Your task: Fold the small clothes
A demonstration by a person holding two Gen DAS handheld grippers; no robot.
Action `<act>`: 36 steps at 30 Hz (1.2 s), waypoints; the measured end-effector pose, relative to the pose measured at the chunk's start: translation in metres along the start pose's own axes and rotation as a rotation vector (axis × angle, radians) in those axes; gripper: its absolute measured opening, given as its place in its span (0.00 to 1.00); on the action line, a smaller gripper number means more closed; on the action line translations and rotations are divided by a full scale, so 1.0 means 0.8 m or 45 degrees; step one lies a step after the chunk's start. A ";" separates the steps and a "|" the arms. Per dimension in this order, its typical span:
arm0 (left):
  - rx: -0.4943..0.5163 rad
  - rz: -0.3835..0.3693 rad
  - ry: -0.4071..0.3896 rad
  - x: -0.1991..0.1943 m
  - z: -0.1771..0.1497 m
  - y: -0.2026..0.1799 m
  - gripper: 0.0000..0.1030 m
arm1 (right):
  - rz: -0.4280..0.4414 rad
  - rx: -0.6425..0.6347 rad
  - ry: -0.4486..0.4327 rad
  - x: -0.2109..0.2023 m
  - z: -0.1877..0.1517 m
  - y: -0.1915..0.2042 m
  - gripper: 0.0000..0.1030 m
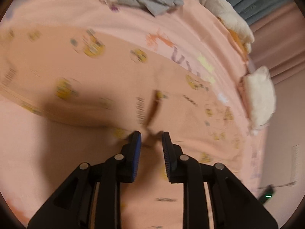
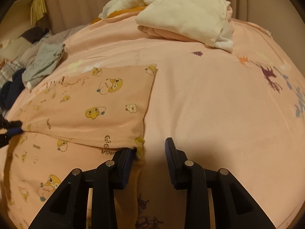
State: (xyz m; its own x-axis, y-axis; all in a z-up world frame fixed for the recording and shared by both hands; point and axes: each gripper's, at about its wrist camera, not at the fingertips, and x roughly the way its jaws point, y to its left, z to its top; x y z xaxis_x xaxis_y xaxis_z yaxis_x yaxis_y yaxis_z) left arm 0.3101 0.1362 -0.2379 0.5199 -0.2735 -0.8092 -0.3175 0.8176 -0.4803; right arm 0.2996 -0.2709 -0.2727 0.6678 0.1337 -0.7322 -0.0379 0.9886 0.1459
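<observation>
A small peach garment point(image 2: 91, 103) printed with yellow cartoon figures lies folded over on the pink bed cover point(image 2: 209, 105). My right gripper point(image 2: 150, 147) is open at the garment's near right corner, its left finger touching the hem. My left gripper point(image 1: 151, 135) is open over the same garment point(image 1: 95, 80), a fabric crease rising between its fingertips; this view is motion-blurred. The left gripper also shows at the far left edge of the right wrist view point(image 2: 11, 131), at the garment's left corner.
A folded cream and pink stack point(image 2: 186, 17) sits at the back of the bed. A grey garment point(image 2: 45, 63) and dark clothes point(image 2: 11, 91) lie at the left. White folded clothes point(image 1: 259, 97) sit near the bed's right edge. Curtains hang behind.
</observation>
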 end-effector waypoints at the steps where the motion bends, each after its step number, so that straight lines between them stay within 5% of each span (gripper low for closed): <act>1: 0.003 0.017 -0.018 -0.009 0.000 0.008 0.22 | -0.011 -0.005 0.001 -0.002 -0.002 0.001 0.29; 5: -0.149 0.050 -0.001 -0.031 0.006 0.062 0.30 | -0.057 -0.005 -0.002 -0.009 -0.008 0.004 0.29; 10: -0.326 0.045 -0.034 -0.073 0.005 0.140 0.34 | 0.059 0.167 -0.004 -0.016 -0.015 -0.025 0.27; 13: -0.421 0.053 -0.074 -0.098 0.001 0.182 0.39 | -0.013 0.211 -0.003 -0.021 -0.022 -0.031 0.01; 20: -0.712 -0.129 -0.206 -0.139 0.004 0.254 0.62 | 0.055 0.276 -0.006 -0.032 -0.038 -0.044 0.00; 28: -0.992 -0.224 -0.444 -0.152 0.034 0.318 0.70 | 0.020 0.246 -0.019 -0.031 -0.038 -0.038 0.00; 33: -0.944 -0.038 -0.597 -0.156 0.070 0.329 0.57 | 0.047 0.269 -0.029 -0.030 -0.040 -0.041 0.00; 35: -0.868 0.149 -0.621 -0.157 0.083 0.323 0.25 | 0.048 0.269 -0.032 -0.030 -0.041 -0.041 0.00; 36: -0.811 0.257 -0.628 -0.157 0.089 0.317 0.18 | 0.047 0.268 -0.034 -0.030 -0.041 -0.040 0.00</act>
State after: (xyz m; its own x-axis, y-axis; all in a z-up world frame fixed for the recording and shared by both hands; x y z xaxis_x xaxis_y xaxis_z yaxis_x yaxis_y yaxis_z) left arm 0.2213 0.4139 -0.2339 0.6458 0.2224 -0.7304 -0.7530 0.3434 -0.5612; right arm 0.2606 -0.3038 -0.2818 0.6882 0.1650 -0.7065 0.0915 0.9463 0.3101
